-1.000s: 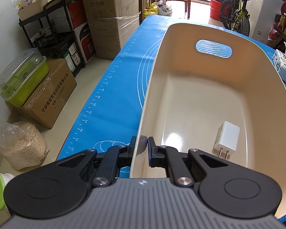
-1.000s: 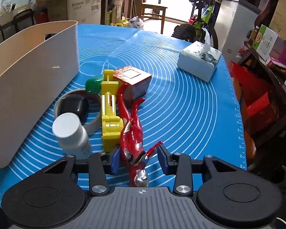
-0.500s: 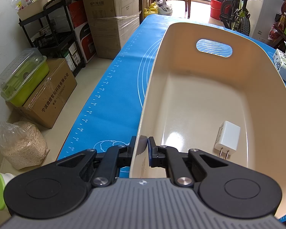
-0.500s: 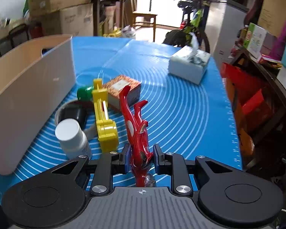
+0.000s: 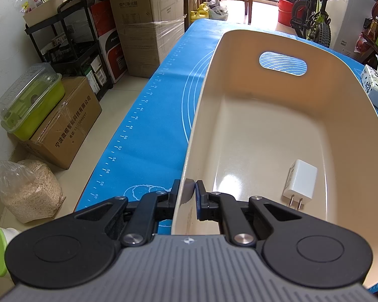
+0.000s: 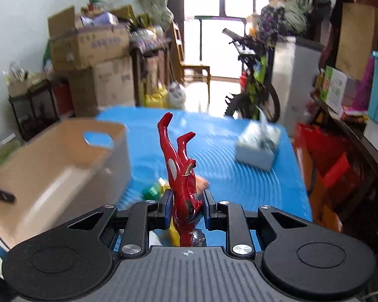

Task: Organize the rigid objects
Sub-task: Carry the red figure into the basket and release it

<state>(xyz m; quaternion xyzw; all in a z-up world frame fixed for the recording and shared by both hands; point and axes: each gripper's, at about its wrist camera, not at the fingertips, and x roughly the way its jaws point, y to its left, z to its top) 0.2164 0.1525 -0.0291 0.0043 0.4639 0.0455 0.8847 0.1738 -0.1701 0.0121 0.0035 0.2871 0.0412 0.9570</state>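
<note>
My left gripper is shut on the near rim of a cream plastic bin, one finger outside the wall and one inside. A white charger plug lies on the bin floor at the near right. My right gripper is shut on a red action figure, held head down with its legs pointing up, lifted above the blue mat. The bin also shows in the right wrist view, to the left of the figure. Green and yellow toy pieces lie on the mat below the figure, blurred.
A tissue box sits on the mat at the far right. Cardboard boxes, a black shelf and a green container stand on the floor left of the table. A bicycle and cabinets stand beyond the table's far end.
My right gripper closed on the red figure and lifted it off the mat, and the view has risen and tilted up. My left gripper has kept its hold on the bin rim.
</note>
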